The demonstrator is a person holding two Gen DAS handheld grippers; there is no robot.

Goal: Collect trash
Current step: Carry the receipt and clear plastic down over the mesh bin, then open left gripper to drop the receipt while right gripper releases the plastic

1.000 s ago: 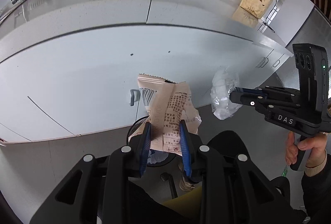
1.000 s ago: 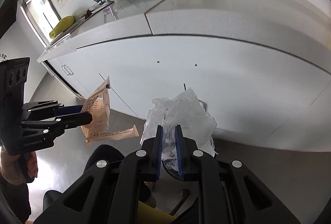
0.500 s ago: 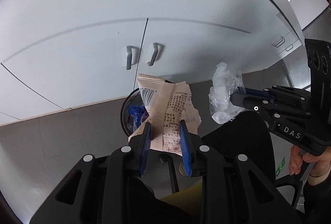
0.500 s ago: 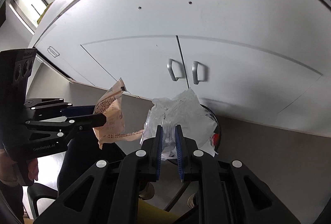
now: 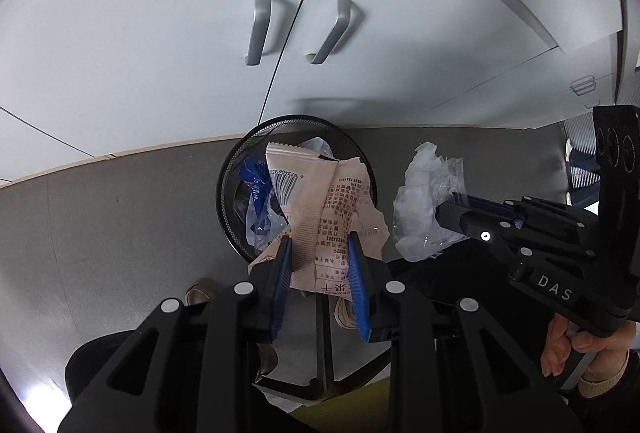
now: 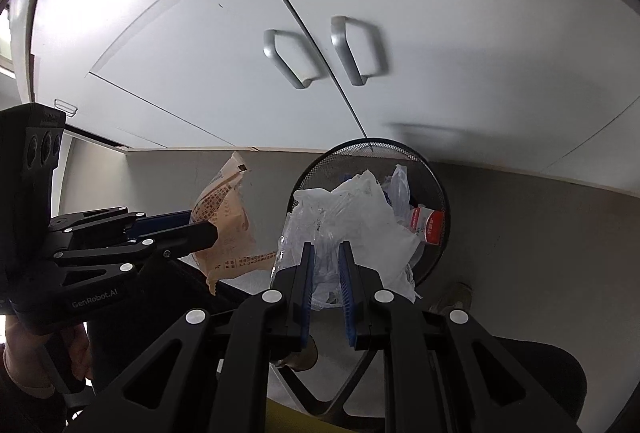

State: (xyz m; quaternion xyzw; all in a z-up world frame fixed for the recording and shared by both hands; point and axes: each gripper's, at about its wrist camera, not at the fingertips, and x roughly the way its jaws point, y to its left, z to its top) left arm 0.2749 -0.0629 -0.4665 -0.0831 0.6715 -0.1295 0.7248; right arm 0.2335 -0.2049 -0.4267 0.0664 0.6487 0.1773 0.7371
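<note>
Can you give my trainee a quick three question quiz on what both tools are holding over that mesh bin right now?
1. True or false: the left tool is shut on a beige snack wrapper.
2. What does the right tool grip? A. clear crumpled plastic B. a blue can C. nothing
3. Fill in: the black mesh bin stands on the floor in front of white cabinet ____.

Key: 1 true; 2 A; 3 doors.
</note>
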